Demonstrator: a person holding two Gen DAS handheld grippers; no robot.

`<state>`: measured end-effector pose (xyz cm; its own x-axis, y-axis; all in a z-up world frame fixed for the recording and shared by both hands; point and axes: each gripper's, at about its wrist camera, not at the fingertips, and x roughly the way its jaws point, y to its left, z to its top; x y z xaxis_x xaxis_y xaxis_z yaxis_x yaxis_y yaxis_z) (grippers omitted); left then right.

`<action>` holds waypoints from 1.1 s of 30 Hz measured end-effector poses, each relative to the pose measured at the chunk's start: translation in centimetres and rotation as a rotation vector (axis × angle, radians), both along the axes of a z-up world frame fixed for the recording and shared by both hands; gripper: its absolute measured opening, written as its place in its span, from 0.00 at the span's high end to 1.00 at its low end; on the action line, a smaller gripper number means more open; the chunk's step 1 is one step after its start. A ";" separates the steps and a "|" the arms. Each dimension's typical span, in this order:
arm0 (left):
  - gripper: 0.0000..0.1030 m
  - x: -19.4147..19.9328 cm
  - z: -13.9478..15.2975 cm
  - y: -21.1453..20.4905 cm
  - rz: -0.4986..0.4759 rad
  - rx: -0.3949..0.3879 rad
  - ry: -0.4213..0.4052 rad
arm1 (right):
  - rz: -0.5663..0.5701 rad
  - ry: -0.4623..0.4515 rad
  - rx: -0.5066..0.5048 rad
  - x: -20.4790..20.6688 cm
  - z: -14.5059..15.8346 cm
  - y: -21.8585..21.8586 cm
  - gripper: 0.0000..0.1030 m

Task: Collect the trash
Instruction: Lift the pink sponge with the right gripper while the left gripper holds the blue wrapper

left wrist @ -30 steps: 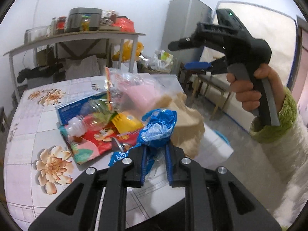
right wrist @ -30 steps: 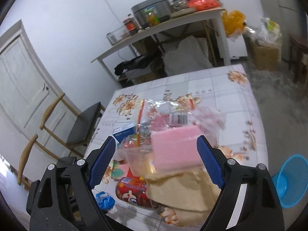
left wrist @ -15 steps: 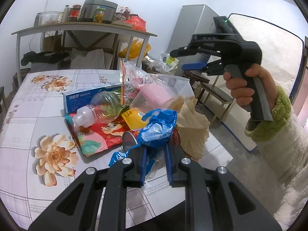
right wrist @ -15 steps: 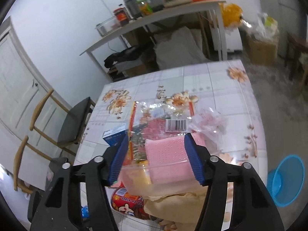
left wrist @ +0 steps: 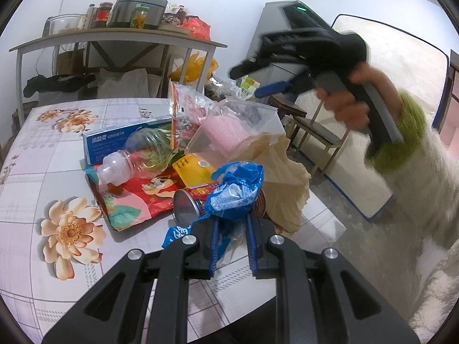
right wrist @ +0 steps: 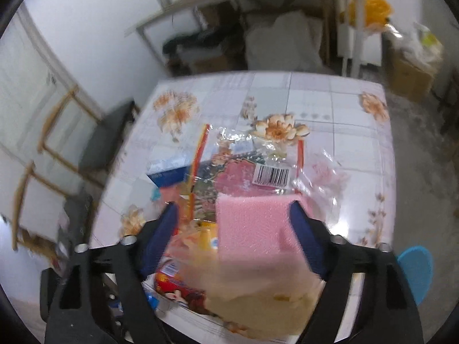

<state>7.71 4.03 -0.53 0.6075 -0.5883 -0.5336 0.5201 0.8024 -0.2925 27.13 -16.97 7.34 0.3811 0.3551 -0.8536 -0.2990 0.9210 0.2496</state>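
You are working at a floral-tiled counter (left wrist: 43, 154) in a cluttered room, with a long shelf (left wrist: 114, 35) of jars and a cooker against the white wall behind it. Your left gripper (left wrist: 231, 229) has its fingers closed on a crumpled blue wrapper (left wrist: 235, 192), which bulges above the tips. Just beyond it lies a tin can (left wrist: 188, 205) on its side, then a yellow packet (left wrist: 192, 169), a clear plastic bottle (left wrist: 137, 154) resting on a red printed bag (left wrist: 134, 197), and a blue box (left wrist: 120, 140) behind them. A tan paper bag (left wrist: 287, 183) slumps at the counter's right edge. Your right gripper (right wrist: 233, 223) has its fingers spread wide over the pile, on either side of a clear tub holding a pink sponge (right wrist: 252, 226), not clamping it. Past the tub lies a clear wrapper with a barcode (right wrist: 271, 175). A blue basin (right wrist: 416, 269) sits on the floor to the right.
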 end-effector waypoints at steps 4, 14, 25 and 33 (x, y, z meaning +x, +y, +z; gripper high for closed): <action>0.85 0.3 -0.1 0.1 0.008 -0.001 0.004 | 0.113 0.213 -0.147 3.9 -2.4 2.5 0.12; 0.84 1.1 -0.7 0.1 -0.001 -0.016 0.025 | 0.094 0.563 -0.284 7.2 -7.7 3.4 0.10; 0.84 1.6 -0.8 0.3 -0.006 -0.035 0.034 | 0.105 0.573 -0.369 7.4 -11.9 4.5 0.08; 0.84 1.3 -0.3 0.2 0.004 -0.021 0.024 | 0.088 0.507 -0.301 6.8 -8.9 3.2 0.36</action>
